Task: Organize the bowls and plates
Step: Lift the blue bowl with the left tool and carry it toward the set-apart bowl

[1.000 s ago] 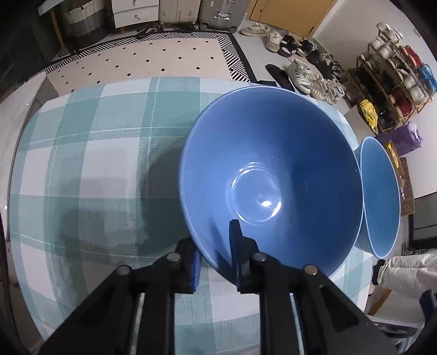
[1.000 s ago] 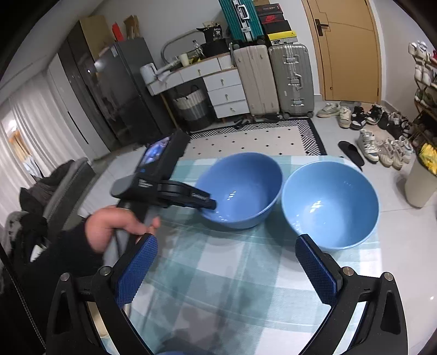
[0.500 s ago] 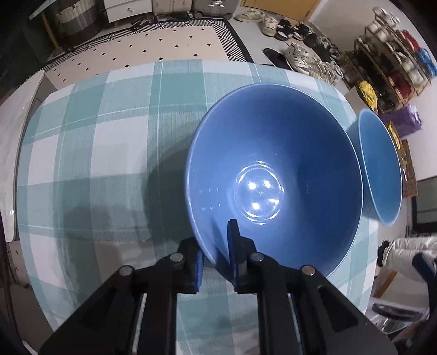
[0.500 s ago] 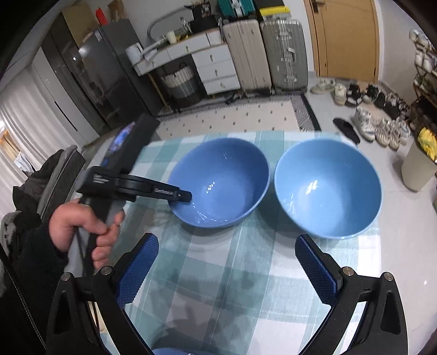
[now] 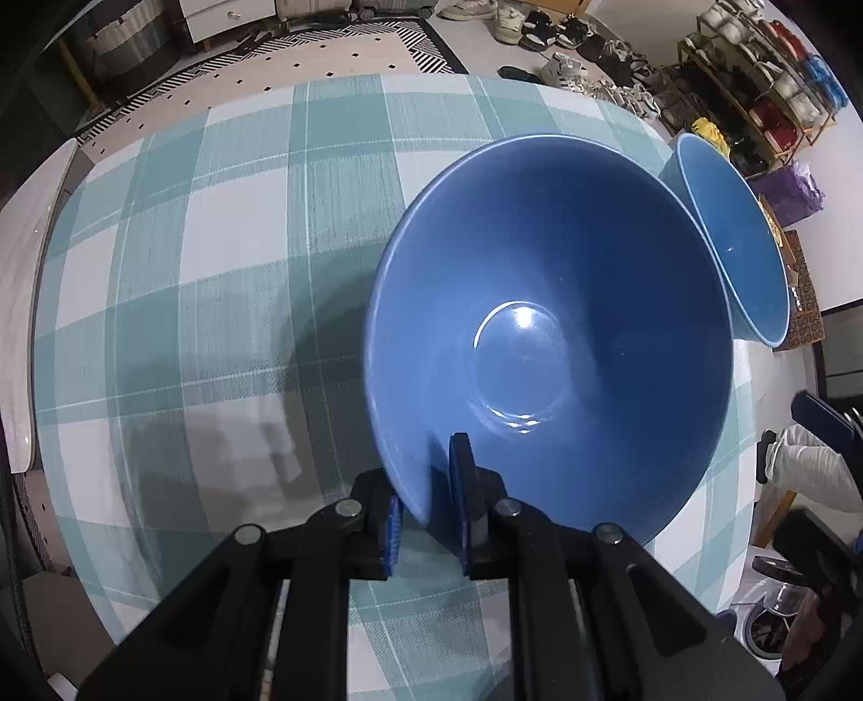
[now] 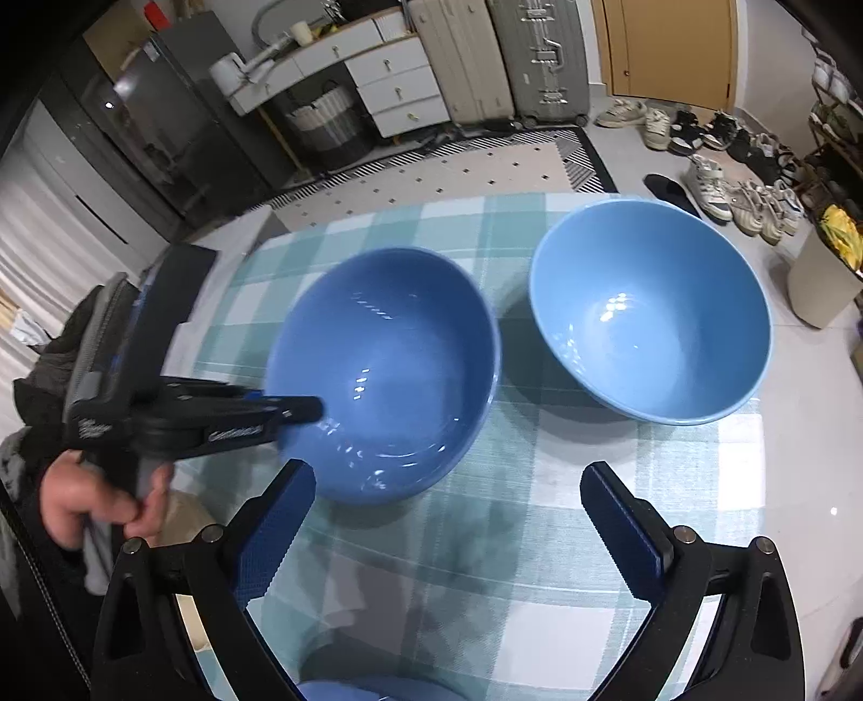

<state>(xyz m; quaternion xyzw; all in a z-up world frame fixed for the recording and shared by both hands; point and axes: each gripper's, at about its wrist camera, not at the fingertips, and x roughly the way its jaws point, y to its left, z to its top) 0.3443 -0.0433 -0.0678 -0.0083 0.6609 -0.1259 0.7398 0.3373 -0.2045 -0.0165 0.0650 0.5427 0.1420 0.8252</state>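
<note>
While the left gripper (image 5: 426, 520) pinches the dark blue bowl (image 6: 383, 372) by its near rim, just beside the light blue bowl (image 6: 650, 310) on the tabletop (image 6: 485, 539), the right gripper (image 6: 447, 517) hangs wide open, empty; nothing is stacked yet.

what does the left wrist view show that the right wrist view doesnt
Left wrist view only: the left claw seen close up, pads pinching the darker blue bowl at its rim, and a shoe rack. Right wrist view only: the open right claw, the hand holding the left tool, suitcases and a door. Both: two blue bowls, including the lighter blue bowl, on the checked tablecloth.
</note>
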